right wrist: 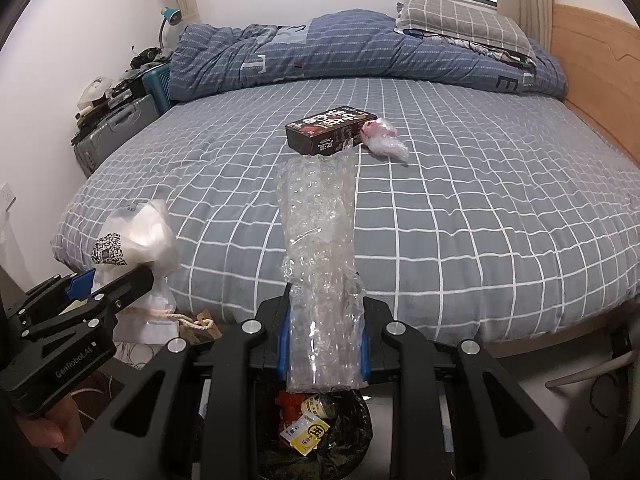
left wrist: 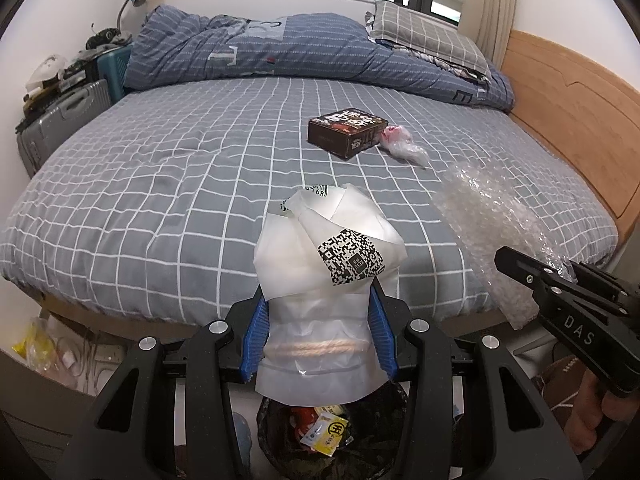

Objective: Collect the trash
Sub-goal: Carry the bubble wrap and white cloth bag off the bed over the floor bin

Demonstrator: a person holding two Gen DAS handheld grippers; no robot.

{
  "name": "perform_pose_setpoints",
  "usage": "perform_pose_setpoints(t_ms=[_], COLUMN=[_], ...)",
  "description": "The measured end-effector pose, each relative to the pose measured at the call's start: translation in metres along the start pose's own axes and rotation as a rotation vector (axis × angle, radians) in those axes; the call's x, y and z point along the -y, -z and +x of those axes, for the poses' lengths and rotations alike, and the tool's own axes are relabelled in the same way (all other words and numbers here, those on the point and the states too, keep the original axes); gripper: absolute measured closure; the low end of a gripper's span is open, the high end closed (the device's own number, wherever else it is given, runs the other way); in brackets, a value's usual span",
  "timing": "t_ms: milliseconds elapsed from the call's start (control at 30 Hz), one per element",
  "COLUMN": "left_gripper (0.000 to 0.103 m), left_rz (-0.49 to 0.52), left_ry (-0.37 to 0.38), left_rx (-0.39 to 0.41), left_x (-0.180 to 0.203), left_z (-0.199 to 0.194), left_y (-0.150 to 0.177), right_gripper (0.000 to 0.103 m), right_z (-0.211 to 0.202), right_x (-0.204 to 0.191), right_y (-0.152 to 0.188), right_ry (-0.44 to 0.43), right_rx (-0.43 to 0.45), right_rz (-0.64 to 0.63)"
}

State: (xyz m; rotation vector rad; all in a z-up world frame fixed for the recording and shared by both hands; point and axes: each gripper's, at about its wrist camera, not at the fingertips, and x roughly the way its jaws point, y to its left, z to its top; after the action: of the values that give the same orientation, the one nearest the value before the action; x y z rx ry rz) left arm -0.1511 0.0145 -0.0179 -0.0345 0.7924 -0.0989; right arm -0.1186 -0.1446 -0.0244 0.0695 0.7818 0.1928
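My left gripper (left wrist: 320, 332) is shut on a white paper bag (left wrist: 324, 264) with a QR label; it also shows in the right wrist view (right wrist: 138, 236). My right gripper (right wrist: 322, 336) is shut on a roll of clear bubble wrap (right wrist: 320, 240), seen too in the left wrist view (left wrist: 492, 224). Both grippers hang just above a black-lined trash bin (left wrist: 280, 440) (right wrist: 352, 440) holding wrappers, below the bed's near edge. On the grey checked bed (left wrist: 160, 184) lie a dark brown box (left wrist: 346, 132) (right wrist: 328, 132) and a crumpled clear wrapper with red (left wrist: 402, 142) (right wrist: 382, 138).
A blue duvet (left wrist: 280, 52) and a checked pillow (left wrist: 424, 36) lie at the bed's far side, a wooden headboard (left wrist: 568, 100) on the right. Suitcases and clutter (left wrist: 64, 112) stand to the left. A yellow bag (left wrist: 36, 348) lies on the floor at lower left.
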Motion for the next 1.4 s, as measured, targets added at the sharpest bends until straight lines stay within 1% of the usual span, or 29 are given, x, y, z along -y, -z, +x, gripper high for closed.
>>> perform_pose_setpoints(t_ms=[200, 533, 867, 1100, 1400], left_gripper=[0.059, 0.059, 0.059, 0.059, 0.059], left_rz=[-0.002, -0.011, -0.010, -0.011, -0.017], left_ry=[0.004, 0.003, -0.001, -0.002, -0.013], left_rx=[-0.003, -0.010, -0.030, -0.059, -0.117], left_x=[0.002, 0.005, 0.005, 0.006, 0.000], left_z=[-0.008, -0.022, -0.032, -0.036, -0.038], left_y=[0.008, 0.025, 0.045, 0.058, 0.084], right_gripper=[0.080, 0.080, 0.080, 0.079, 0.080], right_z=[-0.009, -0.016, -0.025, -0.034, -0.034], right_x=[-0.002, -0.008, -0.015, -0.021, -0.021], right_y=[0.009, 0.027, 0.047, 0.063, 0.085], right_ry=[0.001, -0.004, 0.011, 0.038, 0.044], right_rx=[0.001, -0.030, -0.051, -0.056, -0.108], right_rz=[0.000, -0.004, -0.011, -0.027, -0.005])
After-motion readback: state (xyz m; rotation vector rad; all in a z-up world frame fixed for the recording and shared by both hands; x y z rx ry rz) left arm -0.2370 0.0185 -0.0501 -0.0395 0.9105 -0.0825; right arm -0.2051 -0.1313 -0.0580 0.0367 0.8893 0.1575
